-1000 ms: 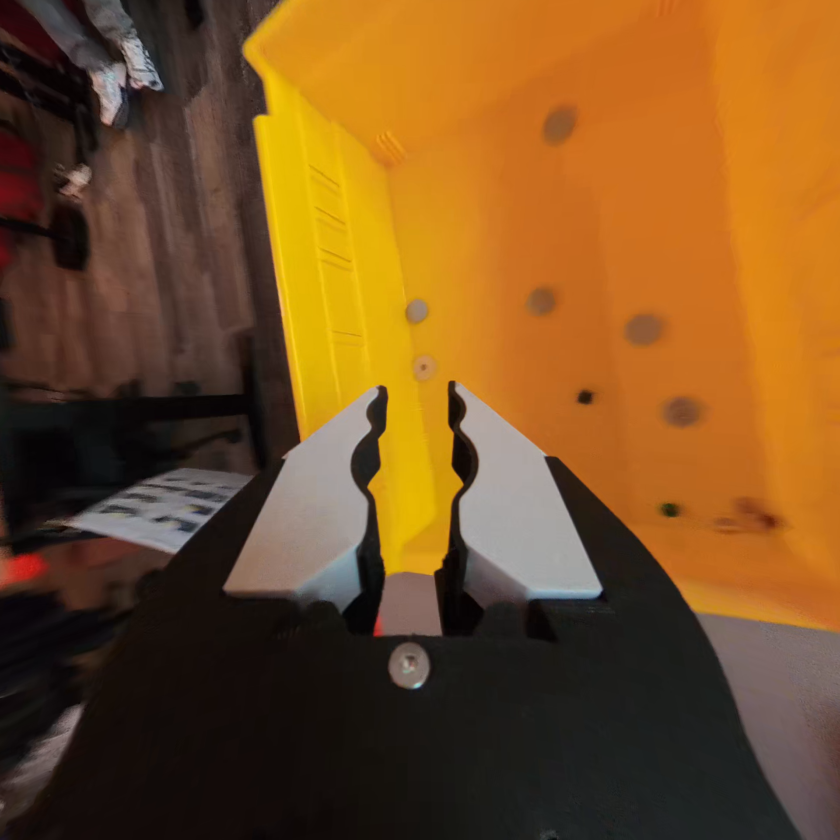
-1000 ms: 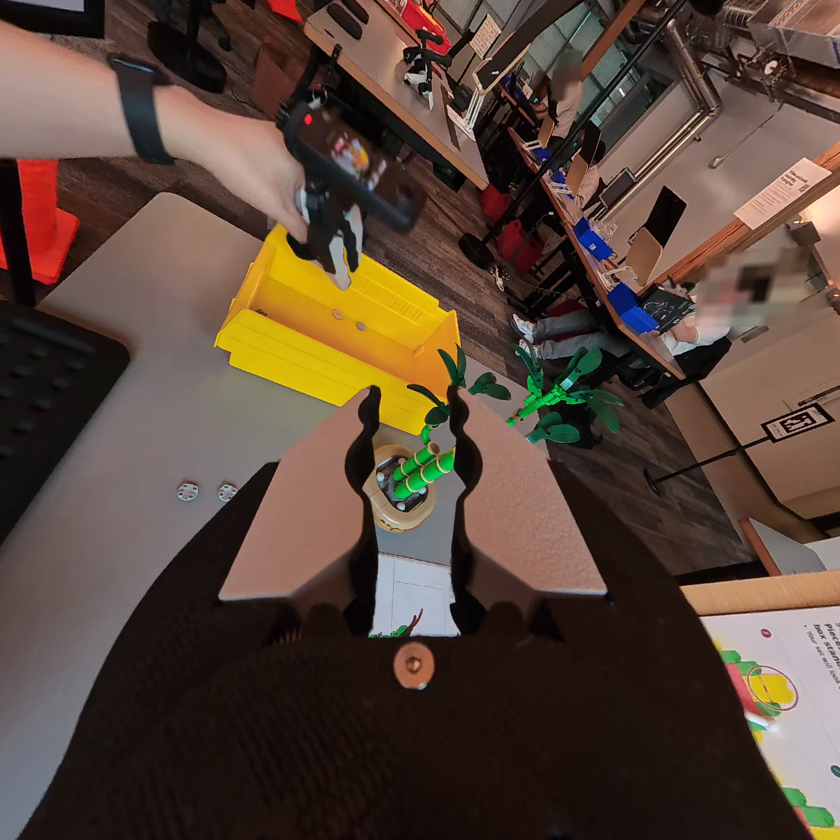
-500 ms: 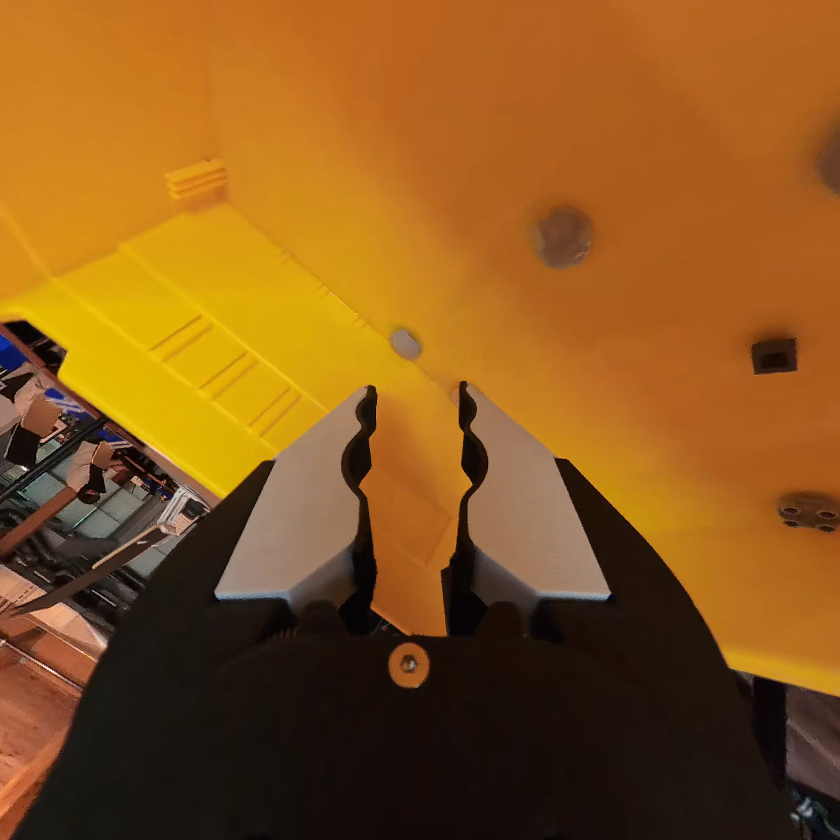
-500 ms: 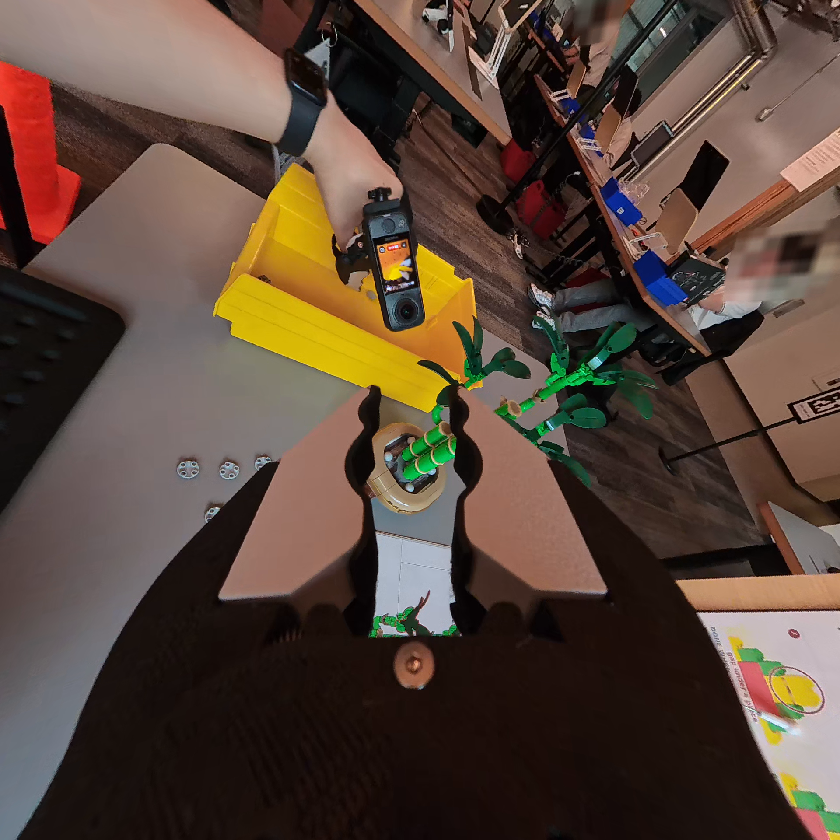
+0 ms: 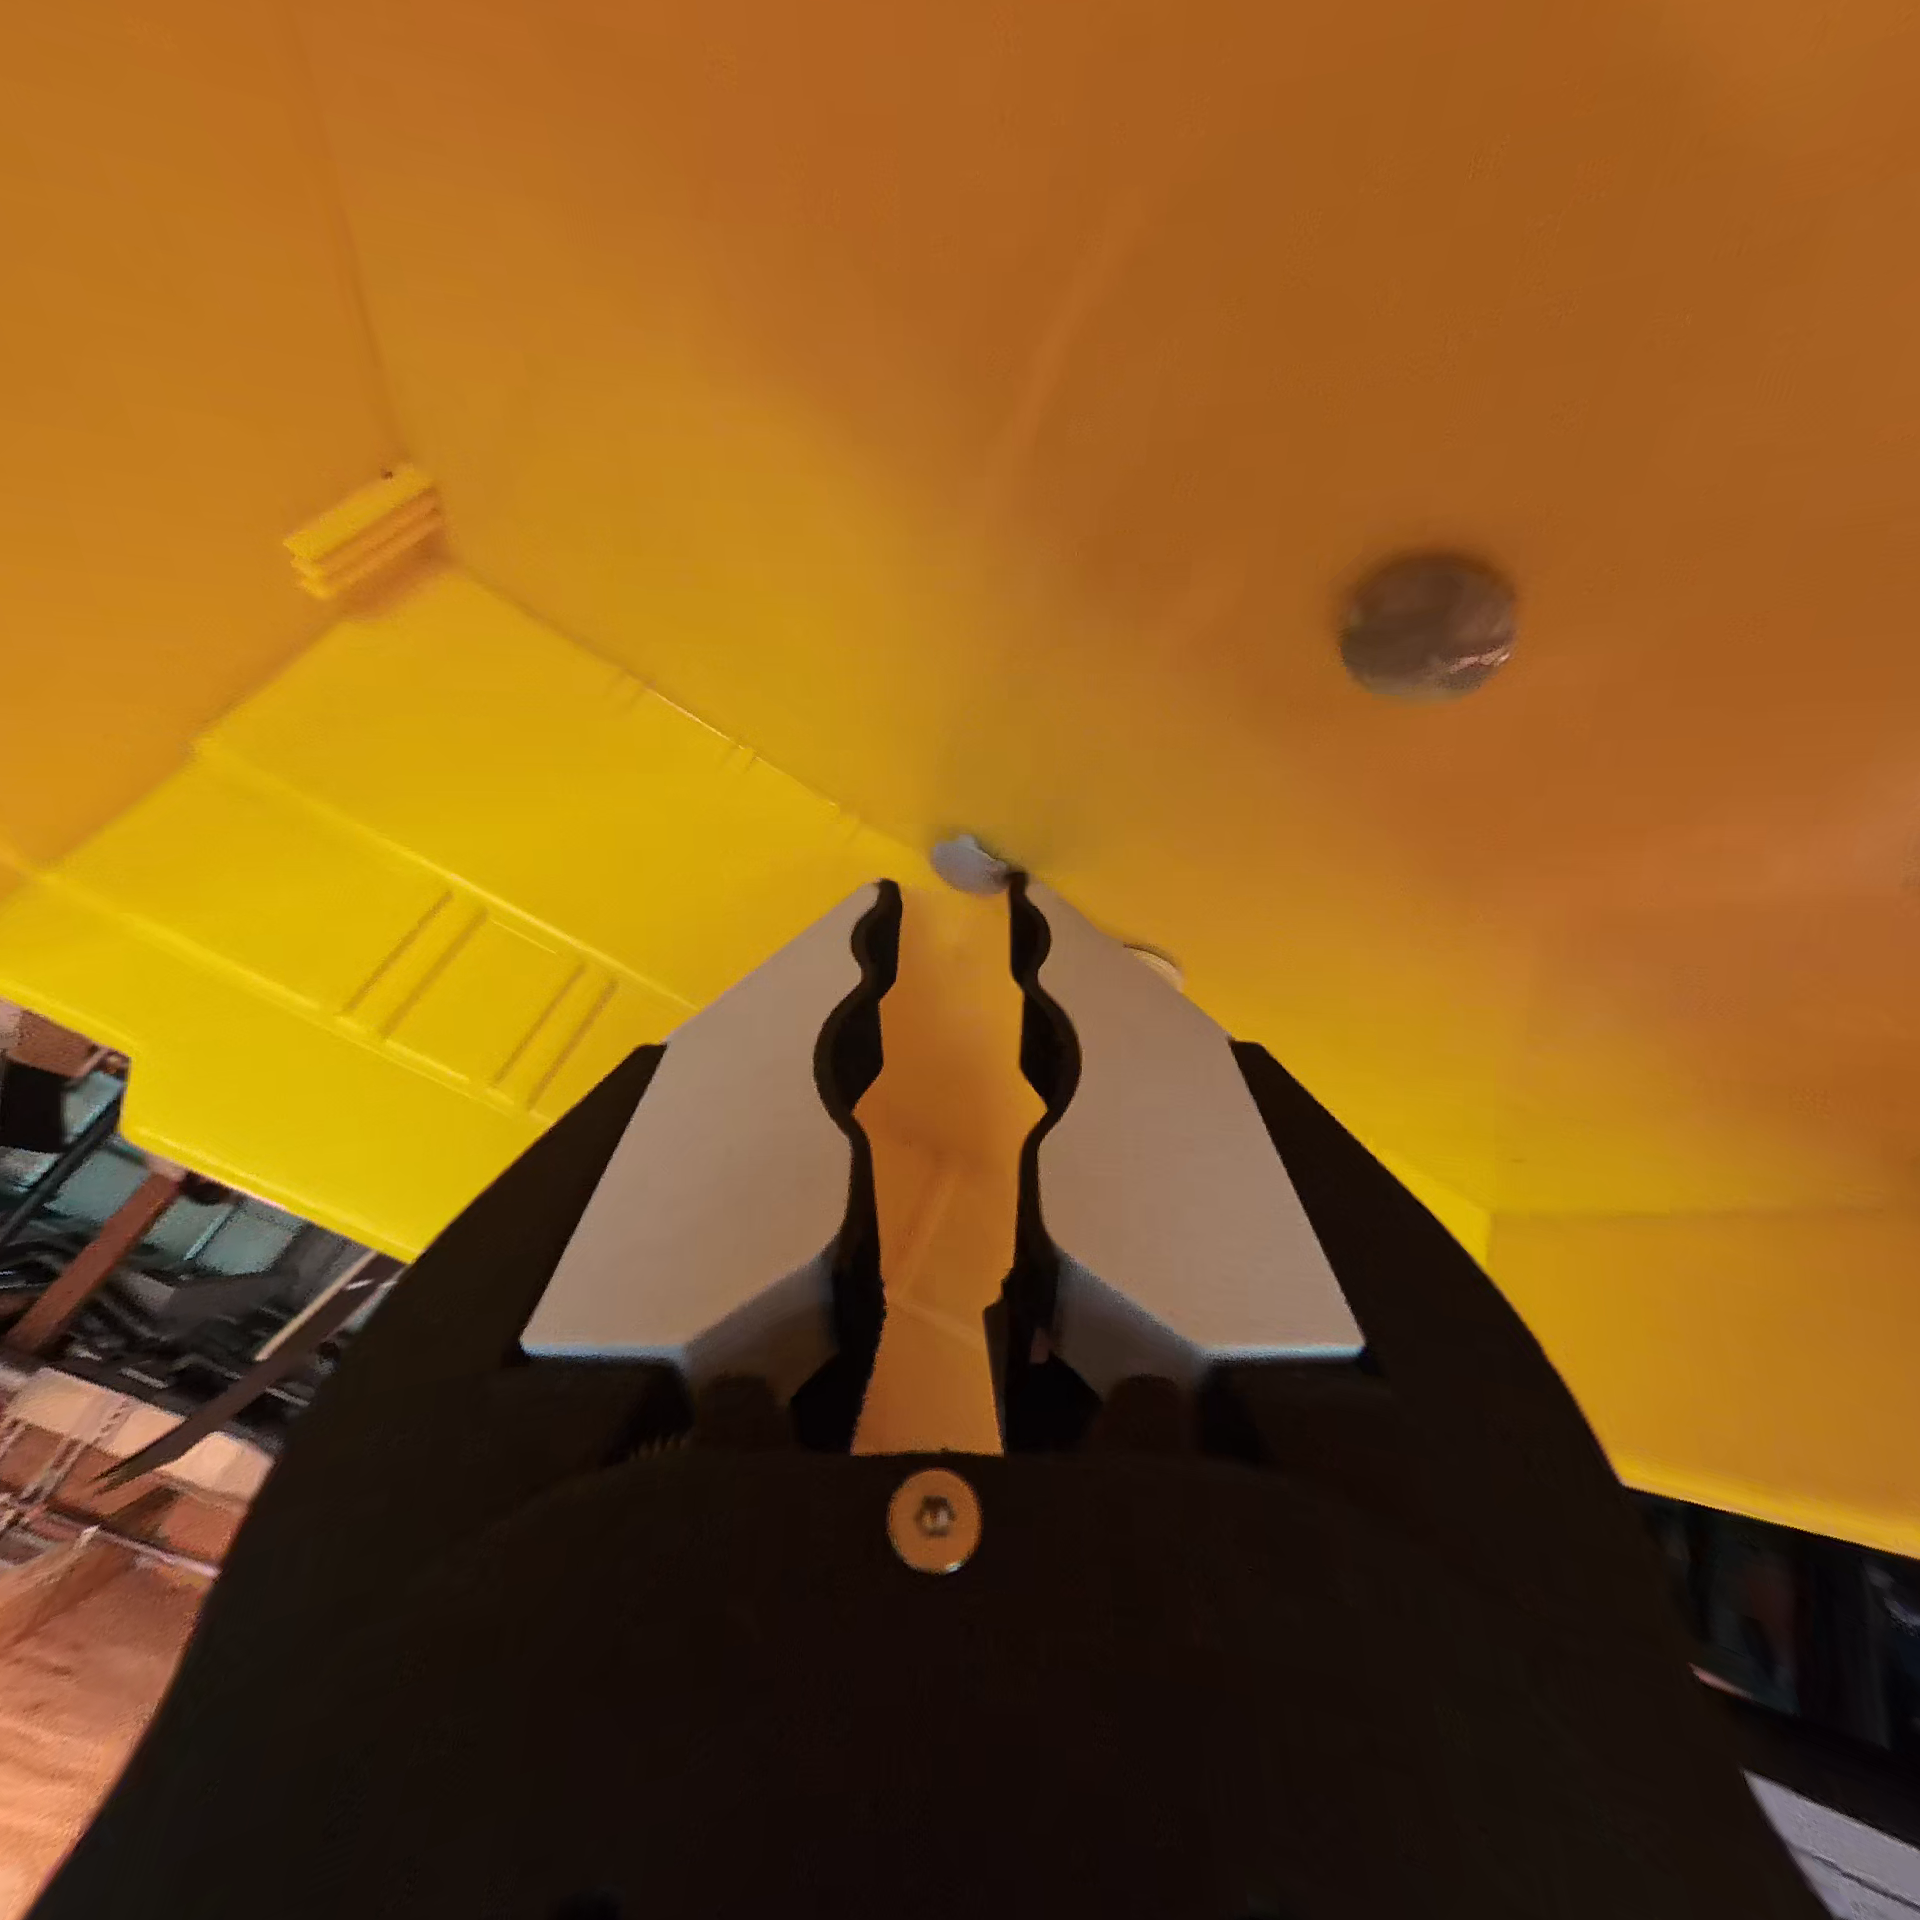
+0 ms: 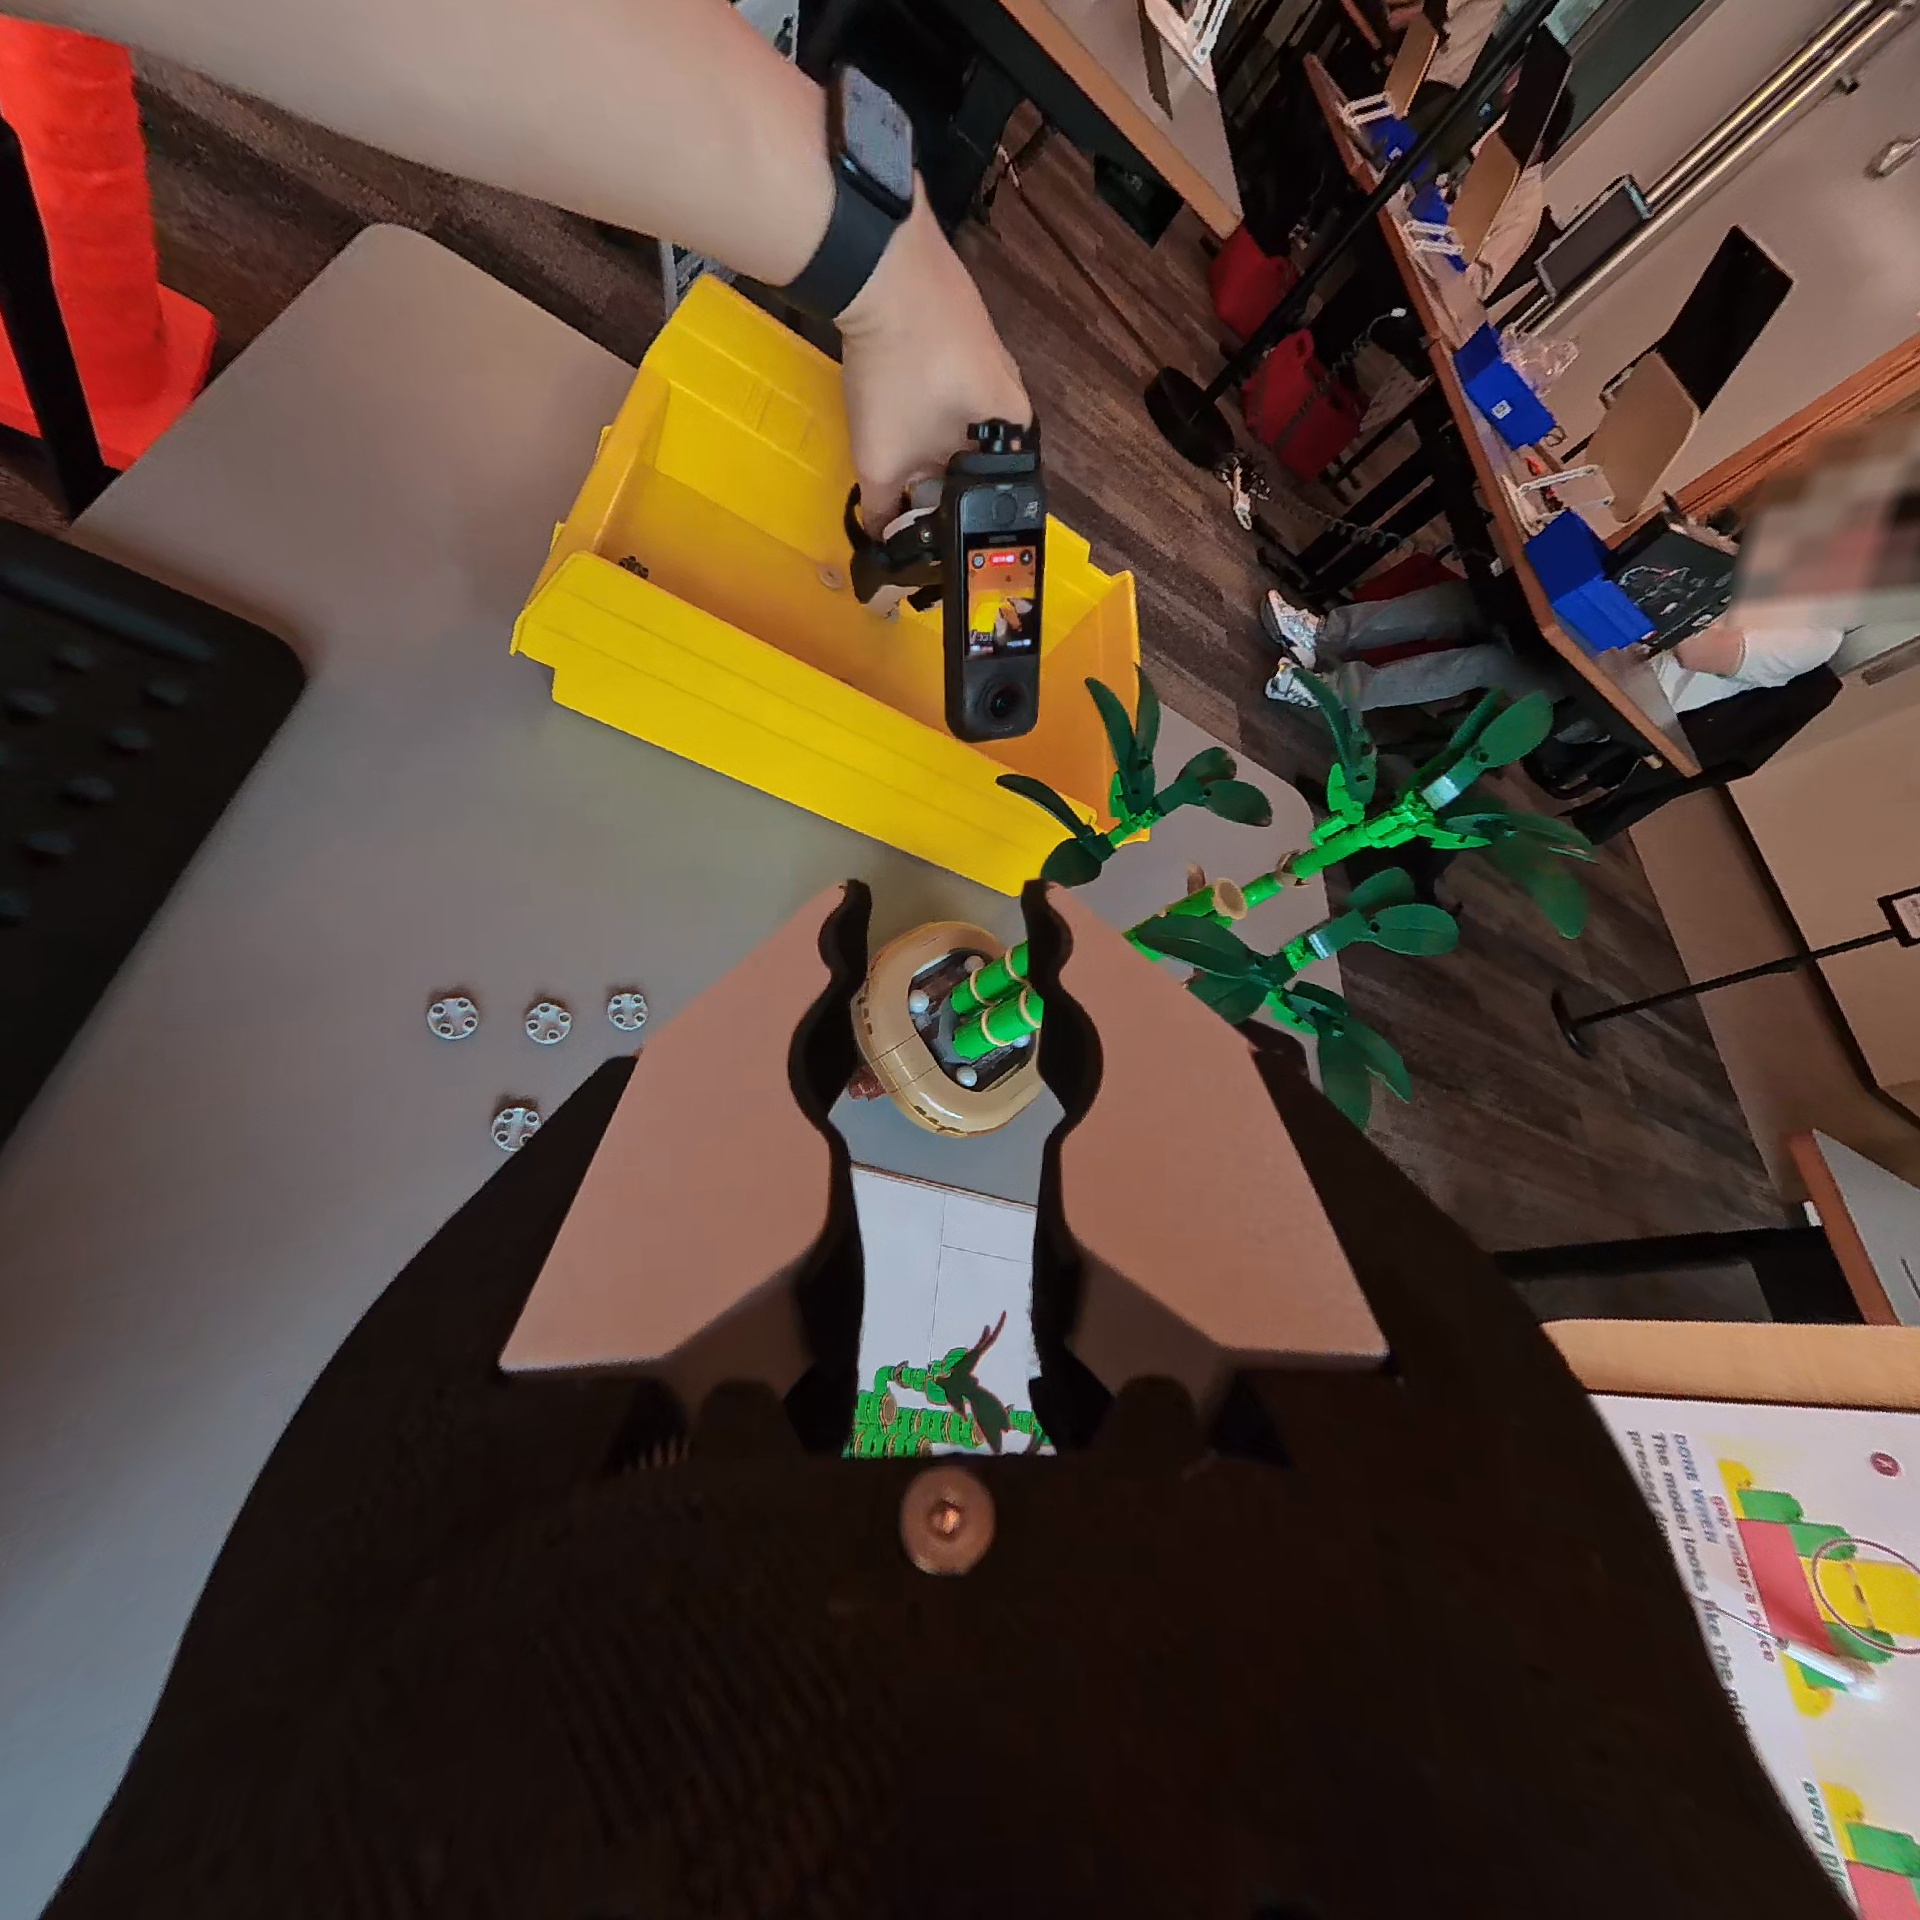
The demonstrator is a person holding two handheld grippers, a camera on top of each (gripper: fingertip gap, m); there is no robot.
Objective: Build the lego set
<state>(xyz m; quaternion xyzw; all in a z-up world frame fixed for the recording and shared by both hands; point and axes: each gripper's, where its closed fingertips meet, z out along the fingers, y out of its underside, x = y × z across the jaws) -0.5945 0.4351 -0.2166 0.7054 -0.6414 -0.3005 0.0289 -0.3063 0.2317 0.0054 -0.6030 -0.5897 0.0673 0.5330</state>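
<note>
Inside a yellow bin (image 5: 727, 416), the left gripper (image 5: 954, 885) reaches down to the floor of the container, its jaws set a narrow gap apart with nothing between them. A small pale round piece (image 5: 964, 862) lies right at the fingertips, touching or nearly touching the right-hand one; whether it is pinched cannot be told. A larger grey round piece (image 5: 1425, 625) sits on the bin floor off to the right, well apart from the gripper.

Seen from the right wrist, the same yellow bin (image 6: 727, 707) stands on the grey table (image 6: 312, 831), with a person's hand (image 6: 925, 384), a dark band at the wrist, holding the left gripper (image 6: 894, 582) and its camera down into it. The right gripper (image 6: 943, 896) hovers above the table, jaws parted by a narrow gap and empty.

Below it stands the lego plant (image 6: 1195, 914): a tan round pot (image 6: 935, 1039) on the table, just beside the bin's near corner, with green stalks leaning right and dark green leaves spreading past the table edge. Four small grey round pieces (image 6: 545, 1021) lie on the table to the left of the pot. An instruction sheet (image 6: 1787, 1621) lies at the lower right.
</note>
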